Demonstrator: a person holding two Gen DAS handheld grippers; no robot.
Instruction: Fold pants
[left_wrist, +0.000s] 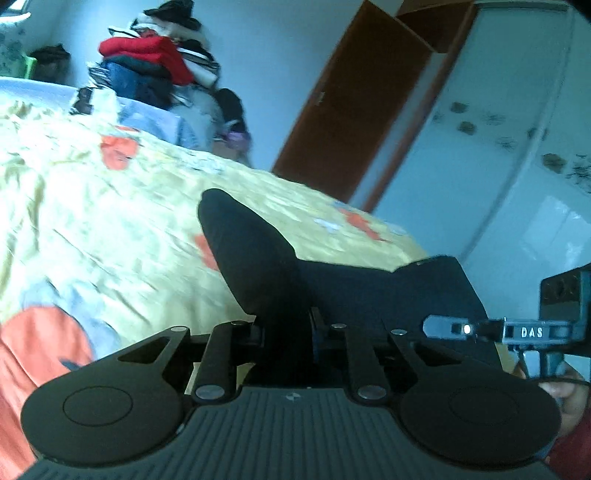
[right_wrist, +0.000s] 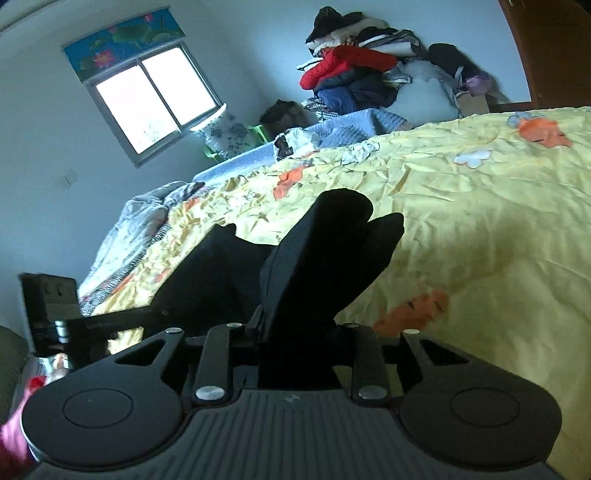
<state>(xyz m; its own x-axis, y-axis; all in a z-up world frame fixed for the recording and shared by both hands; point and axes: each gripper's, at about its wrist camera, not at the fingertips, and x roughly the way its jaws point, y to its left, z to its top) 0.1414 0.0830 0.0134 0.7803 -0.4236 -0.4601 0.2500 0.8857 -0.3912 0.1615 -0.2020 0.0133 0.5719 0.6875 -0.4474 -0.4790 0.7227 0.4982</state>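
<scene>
The black pants (left_wrist: 388, 291) hang stretched between my two grippers above the yellow bedspread (left_wrist: 110, 206). My left gripper (left_wrist: 236, 221) is shut on one end of the pants; the cloth runs right toward the other gripper's body (left_wrist: 554, 325). In the right wrist view my right gripper (right_wrist: 354, 218) is shut on the pants (right_wrist: 218, 273), which spread left toward the left gripper's body (right_wrist: 51, 310). Most of the pants is hidden below the gripper bodies.
A pile of clothes (left_wrist: 155, 62) sits at the far side of the bed and shows in the right wrist view (right_wrist: 354, 74) too. A brown door (left_wrist: 351, 110) and white wardrobe (left_wrist: 498, 166) stand to the right. A window (right_wrist: 155, 96) is on the far wall.
</scene>
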